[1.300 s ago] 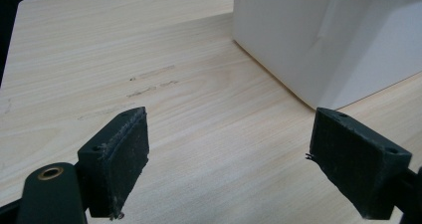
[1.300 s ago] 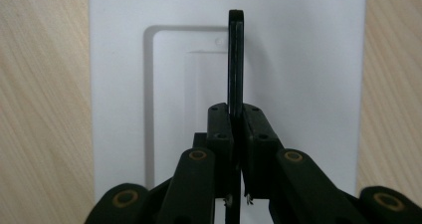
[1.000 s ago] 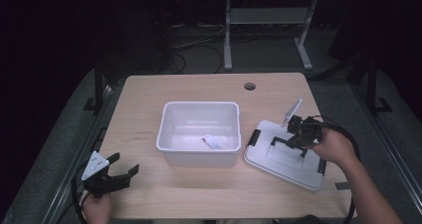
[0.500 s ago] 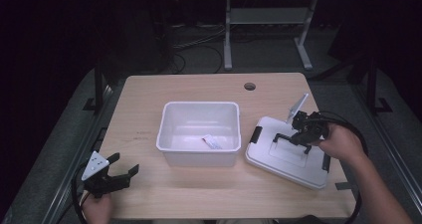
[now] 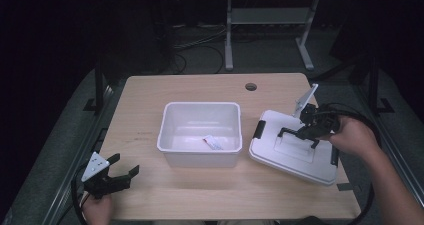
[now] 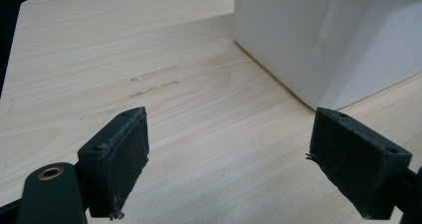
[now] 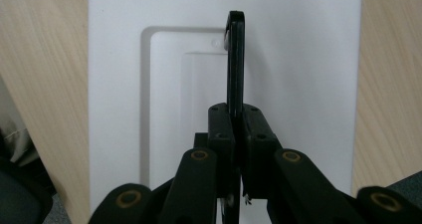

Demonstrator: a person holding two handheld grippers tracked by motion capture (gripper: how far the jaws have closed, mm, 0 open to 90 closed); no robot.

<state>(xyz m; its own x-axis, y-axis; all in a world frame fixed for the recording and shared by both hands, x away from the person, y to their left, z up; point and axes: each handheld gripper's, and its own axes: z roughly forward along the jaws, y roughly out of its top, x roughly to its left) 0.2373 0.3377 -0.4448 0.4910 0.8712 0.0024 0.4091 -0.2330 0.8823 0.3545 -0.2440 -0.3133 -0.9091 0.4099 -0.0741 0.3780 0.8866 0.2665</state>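
Jaws of the right gripper (image 5: 309,130) are pinching the black handle (image 5: 299,134) of a flat white plastic lid (image 5: 292,157) lying on the pale wooden counter (image 5: 150,92), beside an open white plastic bin (image 5: 200,155); dark floor is surrounding them. Left gripper (image 6: 234,159) jaws are gaping wide, empty, over bare wood. Right gripper view: jaws are clamping the handle (image 7: 235,59).

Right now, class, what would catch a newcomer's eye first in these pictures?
The white lid lying at the table's right side, its black handle pinched between the shut right tongs. Next, the open white bin at the centre with a small packet inside. The left tongs gape open near the front left corner.
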